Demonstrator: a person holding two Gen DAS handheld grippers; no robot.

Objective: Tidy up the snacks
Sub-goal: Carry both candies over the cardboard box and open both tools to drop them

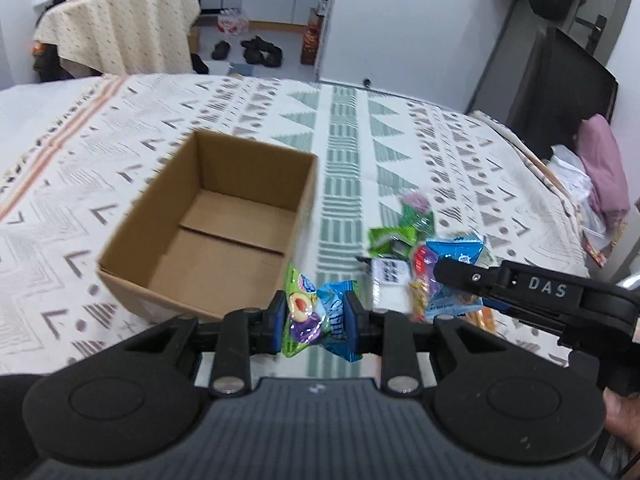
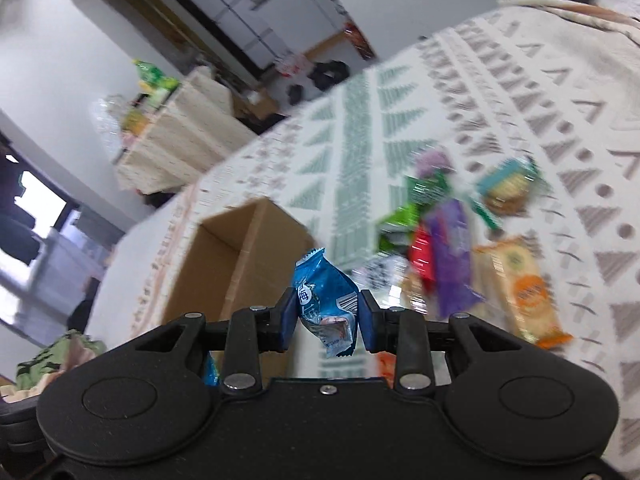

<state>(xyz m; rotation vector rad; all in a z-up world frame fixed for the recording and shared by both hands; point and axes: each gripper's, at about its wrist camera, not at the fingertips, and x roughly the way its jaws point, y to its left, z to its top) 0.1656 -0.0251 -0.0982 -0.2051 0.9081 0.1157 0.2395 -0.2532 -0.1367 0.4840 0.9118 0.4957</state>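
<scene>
Left gripper (image 1: pixel 316 320): jaws drawn narrow, blue pads clamped on two small packets at once, a green fruit-print packet (image 1: pixel 299 312) against the left pad and a blue packet (image 1: pixel 338 326) against the right pad, both crumpled and lifted clear of the patterned tablecloth (image 1: pixel 400 128). Cardboard box (image 1: pixel 208 228): open-topped, nothing inside it, standing on the cloth just ahead and to the left of the left gripper's tips; its near right corner sits close above the held packets in the left wrist view. Snack pile (image 1: pixel 424 264): loose on the cloth ahead and to the right of the left gripper, including green wrappers, a white packet, a blue bag and orange items. Right gripper (image 2: pixel 329 312): jaws narrow, pads pressed on a single blue wrapper (image 2: pixel 326 300) that stands upright between them, its crimped top edge rising above the tips. From the right wrist view the box (image 2: pixel 236 256) lies ahead and to the left of the tips; the remaining snacks lie ahead and to the right, among them a purple wrapper (image 2: pixel 450 256), a red wrapper (image 2: pixel 422 256), an orange cracker pack (image 2: pixel 520 288) and a teal-edged biscuit pack (image 2: pixel 506 186), all blurred. In the left wrist view the right gripper's black body (image 1: pixel 548 292) reaches in from the right edge over the pile; its tips cannot be made out there. A fingertip (image 1: pixel 622 420) shows at the lower right edge.
</scene>
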